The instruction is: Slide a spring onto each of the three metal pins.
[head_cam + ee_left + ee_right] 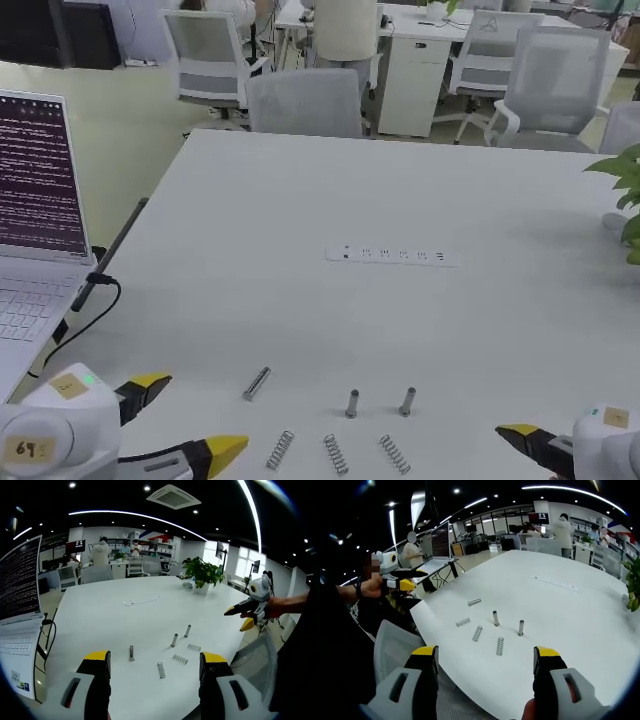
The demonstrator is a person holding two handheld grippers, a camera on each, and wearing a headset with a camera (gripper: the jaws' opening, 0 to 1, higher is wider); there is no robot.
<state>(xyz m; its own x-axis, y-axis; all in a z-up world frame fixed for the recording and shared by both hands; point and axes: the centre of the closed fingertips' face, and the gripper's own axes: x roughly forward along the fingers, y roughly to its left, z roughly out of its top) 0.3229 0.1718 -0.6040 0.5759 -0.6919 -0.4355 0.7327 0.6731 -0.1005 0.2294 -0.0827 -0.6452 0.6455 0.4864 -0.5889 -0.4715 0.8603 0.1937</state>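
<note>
Three small coil springs (335,453) lie in a row near the front edge of the white table (400,180). Just behind them two metal pins (352,403) (407,401) stand upright, and a third pin (257,383) lies on its side to their left. My left gripper (190,415) hovers open at the bottom left, apart from the springs. My right gripper (530,445) sits at the bottom right, also clear of them. In the left gripper view, the open gripper (156,657) frames a spring (160,669) and the lying pin (131,652). The right gripper (486,652) is open toward a spring (499,645) and an upright pin (520,627).
An open laptop (30,200) sits at the table's left edge with a black cable (90,290) beside it. A white power strip (390,255) lies mid-table. A green plant (625,200) stands at the right edge. Grey office chairs (305,100) line the far side.
</note>
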